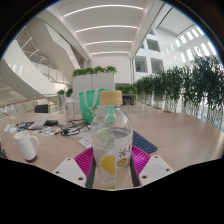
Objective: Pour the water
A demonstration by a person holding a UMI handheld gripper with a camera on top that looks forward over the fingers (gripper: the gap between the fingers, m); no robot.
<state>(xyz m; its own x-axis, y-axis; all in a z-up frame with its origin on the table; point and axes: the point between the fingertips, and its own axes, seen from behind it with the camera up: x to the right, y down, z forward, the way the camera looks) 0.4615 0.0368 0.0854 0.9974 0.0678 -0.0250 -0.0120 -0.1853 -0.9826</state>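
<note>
Lying at the far left on the table — a white cup-like thing, well apart from the tool. Sitting just beyond it, a clutter of dark small items, too small to tell apart. Standing further in, behind the bottle's left shoulder, a translucent green container, upright.

Rising at the centre, directly between the fingers — a clear plastic bottle with a tan cap, upright, holding clear liquid nearly up to the shoulder and wearing a label with a yellow fruit picture low on its body. Closing on it, the tool: pink pad pressing the bottle's left side, the matching pad pressing its right side, no gap showing at either flank. Grasping the bottle, then, low on its body around the label.

Lying just right of the bottle, partly hidden behind it, a dark blue flat thing on the table, looking like a keyboard, though hard to be sure. Stretching away past it, the pale wooden table surface running toward the right.

Lining the right side beyond the table — a row of green potted plants. Glowing overhead, long strip lights across a white ceiling.
</note>
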